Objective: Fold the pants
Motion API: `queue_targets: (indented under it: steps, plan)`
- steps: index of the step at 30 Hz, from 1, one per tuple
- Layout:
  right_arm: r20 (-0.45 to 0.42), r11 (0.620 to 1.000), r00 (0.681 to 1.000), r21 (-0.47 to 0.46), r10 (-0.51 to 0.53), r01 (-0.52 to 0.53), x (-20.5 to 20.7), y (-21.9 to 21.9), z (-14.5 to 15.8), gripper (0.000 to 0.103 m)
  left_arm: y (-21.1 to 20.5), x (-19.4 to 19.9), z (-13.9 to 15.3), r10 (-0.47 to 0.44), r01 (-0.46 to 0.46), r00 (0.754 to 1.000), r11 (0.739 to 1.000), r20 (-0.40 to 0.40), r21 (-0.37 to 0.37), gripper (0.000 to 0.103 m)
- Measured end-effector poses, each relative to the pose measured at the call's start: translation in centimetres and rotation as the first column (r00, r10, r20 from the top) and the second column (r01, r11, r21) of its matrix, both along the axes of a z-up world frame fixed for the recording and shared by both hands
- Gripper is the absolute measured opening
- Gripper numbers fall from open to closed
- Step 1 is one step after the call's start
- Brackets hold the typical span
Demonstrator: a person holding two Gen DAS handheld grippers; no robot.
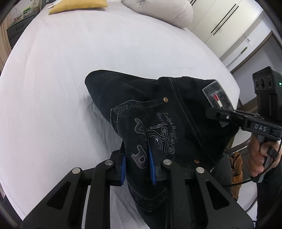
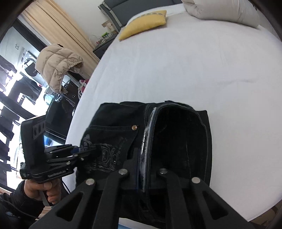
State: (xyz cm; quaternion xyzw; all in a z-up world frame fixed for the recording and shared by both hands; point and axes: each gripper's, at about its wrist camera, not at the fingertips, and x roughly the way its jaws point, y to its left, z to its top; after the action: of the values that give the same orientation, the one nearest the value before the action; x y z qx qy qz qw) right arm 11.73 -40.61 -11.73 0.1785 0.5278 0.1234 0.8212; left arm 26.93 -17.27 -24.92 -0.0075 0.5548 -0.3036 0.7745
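Note:
Black jeans with an embroidered back pocket lie bunched near the front edge of a white bed. My left gripper is shut on the pocket fabric, with its blue pads either side of a fold. My right gripper comes in from the right and is shut on the waistband by the label patch. In the right wrist view the jeans show the open waistband, which my right gripper pinches. My left gripper holds the pocket at the left.
A yellow cushion and a folded grey duvet lie at the far end of the bed. A beige puffer jacket hangs left of the bed. White wardrobe doors stand to the right.

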Motion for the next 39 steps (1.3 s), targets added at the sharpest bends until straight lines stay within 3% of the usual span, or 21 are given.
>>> queue_targets:
  steps: [3,4,5,7,12,15,18,19,20,22,26,34,39]
  plan:
    - [-0.049,0.997,0.998,-0.052,-0.051,0.048,-0.4,-1.6,-1.8,0.014,-0.8,-0.1,-0.9,-0.003,0.003,1.0,1.0,-0.014,0.019,0.019]
    - [-0.057,0.996,0.996,-0.053,-0.068,0.066,-0.7,-2.2,-2.1,0.025,-0.8,-0.1,-1.2,-0.003,0.003,1.0,1.0,-0.015,0.022,0.019]
    - [-0.062,0.994,0.993,-0.038,-0.105,0.103,-1.3,-3.5,-2.6,0.046,-0.9,-0.1,-1.4,-0.001,0.001,1.0,1.0,-0.015,0.023,0.02]
    - [-0.041,0.985,0.984,-0.018,-0.174,0.174,-2.4,-5.6,-2.7,0.061,-1.0,0.0,-1.7,-0.001,0.002,1.0,1.0,-0.021,0.026,0.02]
    - [-0.107,0.967,0.967,0.081,-0.232,0.241,-3.2,-10.1,-4.7,0.062,-1.2,0.4,-2.8,0.009,-0.008,0.999,1.0,-0.035,0.025,0.025]
    - [-0.191,0.924,0.97,0.322,-0.149,0.206,-2.3,-10.9,-7.5,0.063,-1.0,0.4,-3.3,0.004,-0.003,0.999,1.0,-0.046,0.014,0.026]
    - [-0.207,0.903,0.974,0.396,-0.09,0.167,-1.0,-10.9,-9.1,0.062,-0.7,1.0,-3.8,0.004,-0.005,0.997,1.0,-0.076,-0.012,0.03]
    - [-0.213,0.895,0.974,0.416,-0.078,0.163,-0.6,-10.9,-9.4,0.055,-0.5,1.1,-4.0,0.005,-0.007,0.996,1.0,-0.086,-0.02,0.03]
    - [-0.219,0.893,0.974,0.424,-0.061,0.152,-0.2,-10.8,-9.6,0.043,-0.4,1.4,-4.4,0.007,-0.011,0.995,0.999,-0.103,-0.035,0.03]
    - [-0.233,0.901,0.972,0.412,-0.04,0.136,0.3,-9.7,-10.0,0.031,-0.2,1.5,-4.5,0.011,-0.017,0.993,0.999,-0.116,-0.048,0.03]
    - [-0.191,0.908,0.979,0.395,-0.071,0.143,-0.5,-8.9,-8.7,0.022,-0.1,1.4,-4.2,0.012,-0.018,0.994,0.998,-0.105,-0.057,0.025]
    - [-0.055,0.96,0.998,0.275,-0.035,0.049,0.7,-4.9,-2.1,0.02,1.8,1.8,-1.5,0.049,-0.058,0.994,0.993,-0.094,-0.102,0.018]
    - [0.022,0.955,1.0,0.297,-0.02,0.012,3.8,-2.8,1.2,0.02,5.6,4.5,2.4,0.099,-0.101,0.995,0.988,-0.025,-0.12,0.018]
